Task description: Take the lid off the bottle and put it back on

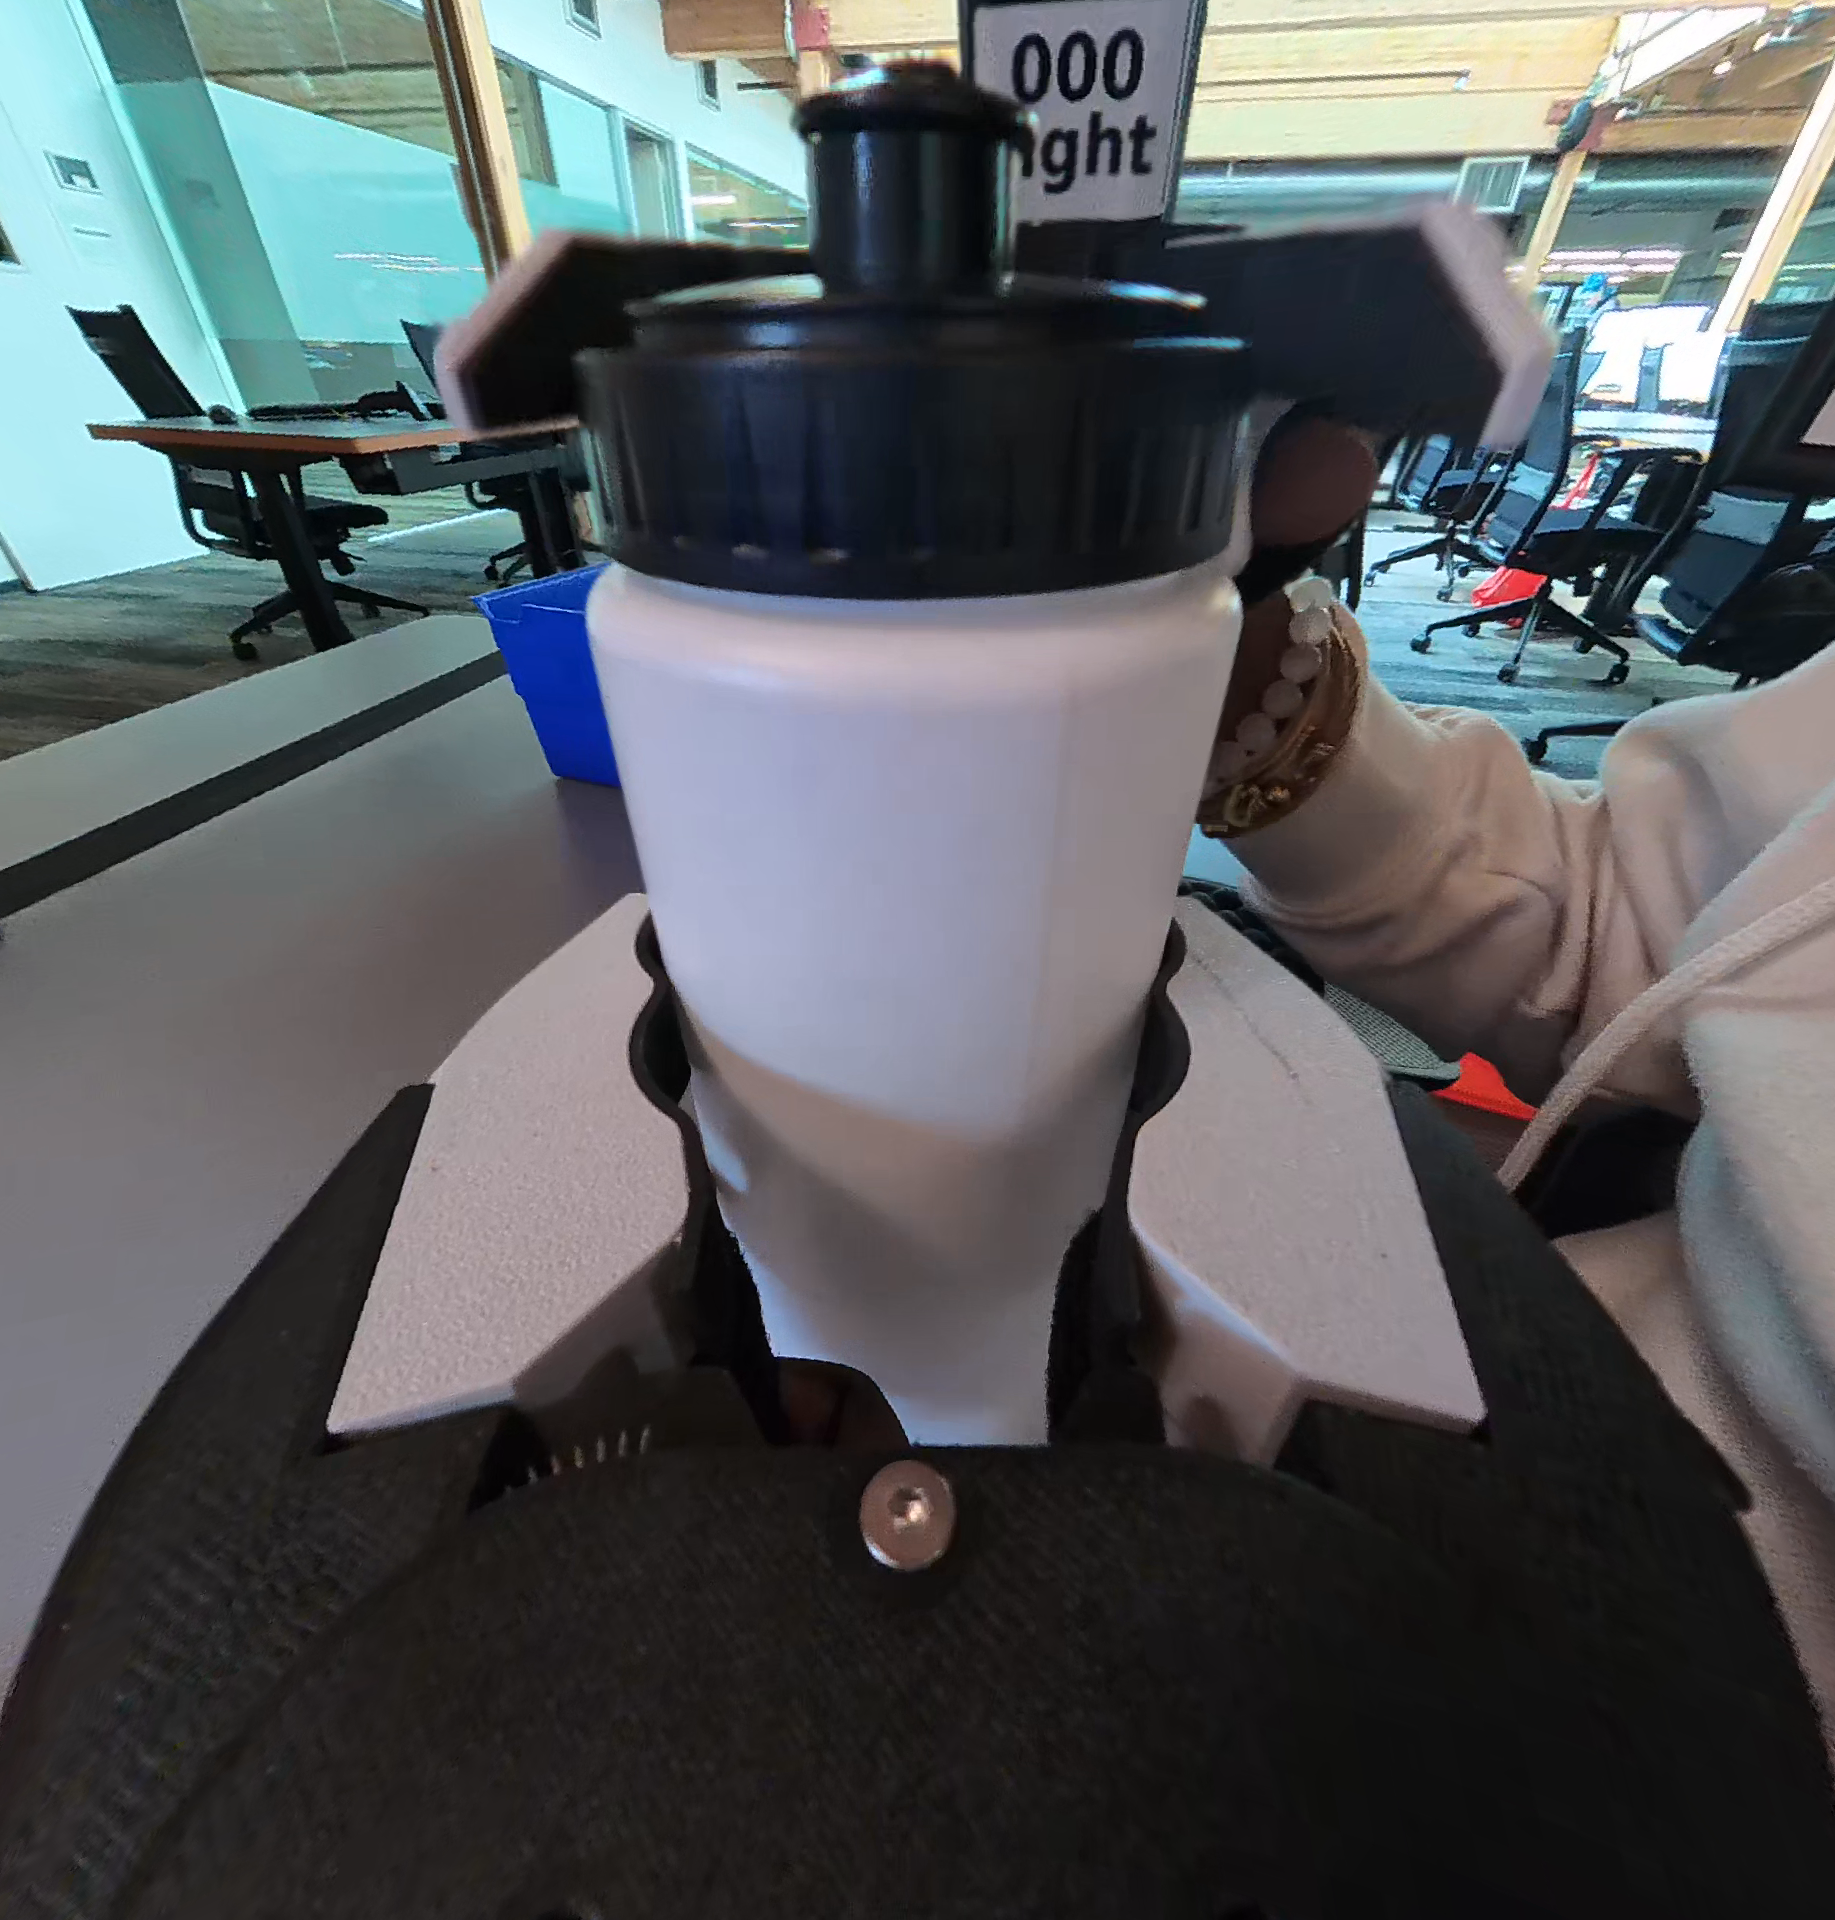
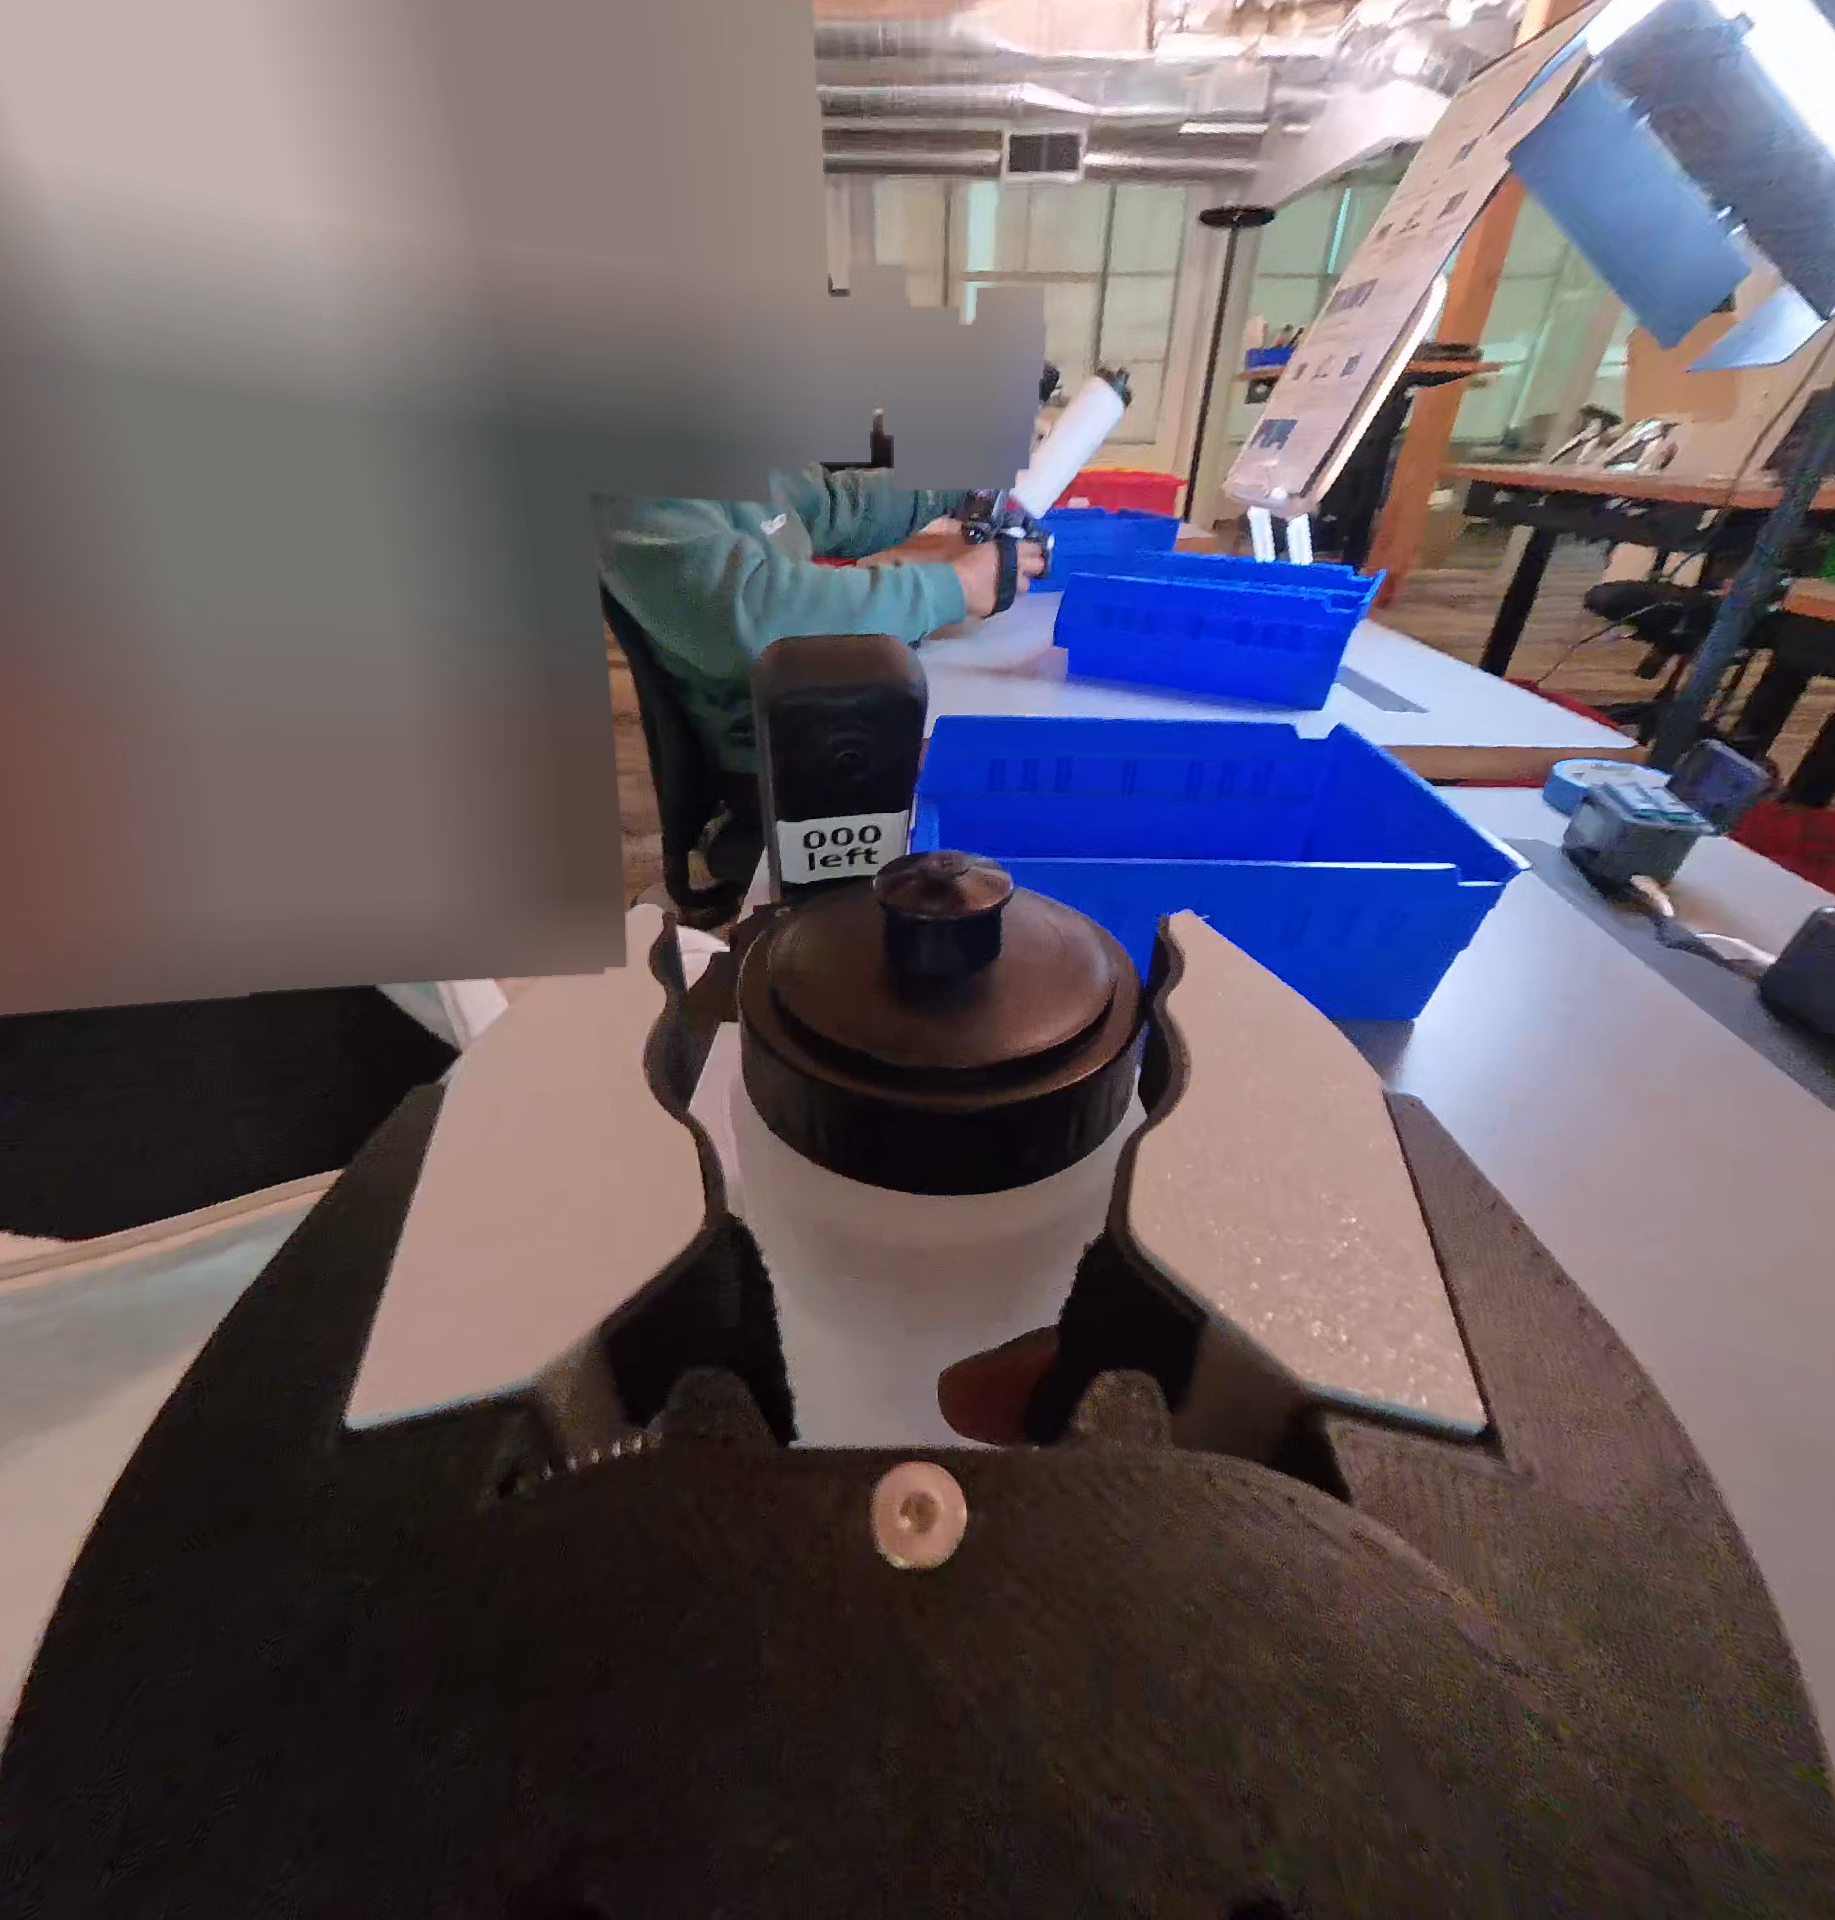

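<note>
The grey table [image 2: 1578, 1049] is seen beneath the bottle [image 1: 913, 883], open at its left. A blue bin [image 2: 1214, 852] stands behind the bottle; no contents show. The bottle's lower body is clamped by the left gripper [image 1: 908, 1049]. Its black lid [image 2: 939, 1039], still on, is bracketed by the right gripper [image 2: 918, 997]; contact cannot be told.

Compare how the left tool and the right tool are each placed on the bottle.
The left tool is shut on the white bottle low on its body, while the right tool sits at the black lid. The left tool presses the body on both sides; the right tool's fingers flank the lid, and contact is unclear. Both point at the same bottle.
</note>
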Demonstrator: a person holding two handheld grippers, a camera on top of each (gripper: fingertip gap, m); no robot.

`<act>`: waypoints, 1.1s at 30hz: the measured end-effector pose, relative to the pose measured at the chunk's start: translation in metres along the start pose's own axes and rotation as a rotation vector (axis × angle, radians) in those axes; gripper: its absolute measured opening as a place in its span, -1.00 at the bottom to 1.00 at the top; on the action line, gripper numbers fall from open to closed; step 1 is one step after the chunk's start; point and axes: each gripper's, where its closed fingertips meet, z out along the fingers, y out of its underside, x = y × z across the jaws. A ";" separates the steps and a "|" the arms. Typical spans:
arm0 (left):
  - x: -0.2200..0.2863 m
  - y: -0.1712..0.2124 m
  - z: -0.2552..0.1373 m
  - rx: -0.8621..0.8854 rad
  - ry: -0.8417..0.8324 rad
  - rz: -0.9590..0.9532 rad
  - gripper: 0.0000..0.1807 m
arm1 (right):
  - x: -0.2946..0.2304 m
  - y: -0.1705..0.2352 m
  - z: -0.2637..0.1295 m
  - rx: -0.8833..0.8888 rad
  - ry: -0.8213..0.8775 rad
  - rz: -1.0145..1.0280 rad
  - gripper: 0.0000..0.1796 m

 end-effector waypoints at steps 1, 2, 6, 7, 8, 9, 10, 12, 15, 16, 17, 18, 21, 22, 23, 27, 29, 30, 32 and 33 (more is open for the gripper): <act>0.000 0.000 0.000 -0.001 0.005 -0.004 -0.04 | 0.000 0.005 0.002 -0.033 -0.013 0.000 -0.04; 0.000 0.000 0.000 -0.002 0.005 -0.002 -0.04 | 0.002 0.009 0.003 -0.061 0.001 -0.018 -0.09; -0.011 0.000 -0.001 -0.003 -0.086 -0.015 -0.05 | 0.017 0.009 0.007 -0.066 0.178 -0.011 -0.14; -0.015 0.000 -0.001 -0.007 -0.118 -0.007 -0.04 | 0.021 0.009 0.007 -0.074 0.270 -0.019 -0.14; -0.017 0.000 -0.001 -0.013 -0.142 0.000 -0.05 | 0.026 0.009 0.006 -0.085 0.370 -0.023 -0.14; -0.018 0.000 0.000 -0.017 -0.152 0.003 -0.04 | 0.028 0.010 0.004 -0.091 0.469 -0.023 -0.14; -0.016 0.000 0.000 -0.020 -0.150 0.010 -0.04 | 0.029 0.009 0.003 -0.089 0.554 -0.017 -0.14; -0.014 0.000 0.000 -0.022 -0.139 0.027 -0.04 | 0.029 0.010 0.001 -0.102 0.675 -0.057 -0.13; -0.014 0.000 -0.002 -0.010 -0.108 -0.002 -0.04 | 0.024 0.014 0.006 -0.172 0.560 -0.131 -0.01; -0.013 0.000 -0.002 -0.009 -0.089 -0.009 -0.04 | 0.019 0.013 0.009 -0.168 0.458 -0.128 0.07; -0.011 0.000 -0.003 -0.009 -0.069 -0.010 -0.04 | 0.014 0.010 0.010 -0.148 0.358 -0.103 0.09; -0.008 0.000 -0.003 -0.009 -0.050 -0.007 -0.04 | 0.011 0.007 0.011 -0.126 0.269 -0.072 0.05; -0.007 0.000 -0.002 -0.008 -0.049 0.000 -0.04 | 0.011 0.005 0.009 -0.110 0.133 -0.018 -0.14; -0.008 0.000 -0.002 -0.008 -0.059 0.000 -0.05 | 0.012 0.005 0.010 -0.103 0.131 -0.023 -0.14; -0.009 0.000 -0.003 -0.009 -0.072 0.000 -0.05 | 0.013 0.005 0.010 -0.094 0.147 -0.021 -0.14; -0.009 0.001 -0.003 -0.022 -0.112 0.014 -0.05 | 0.018 0.003 0.009 -0.019 0.318 -0.018 -0.14; -0.008 0.001 -0.002 -0.036 -0.120 0.026 -0.06 | 0.018 0.002 0.006 0.005 0.389 -0.026 -0.14; -0.007 0.001 -0.001 -0.041 -0.125 0.032 -0.06 | 0.017 0.002 0.005 0.012 0.415 -0.032 -0.14; -0.007 0.002 -0.001 -0.046 -0.129 0.038 -0.06 | 0.017 0.002 0.005 0.008 0.456 -0.042 -0.14; -0.007 0.002 -0.001 -0.049 -0.132 0.038 -0.06 | 0.018 0.002 0.004 0.005 0.470 -0.042 -0.14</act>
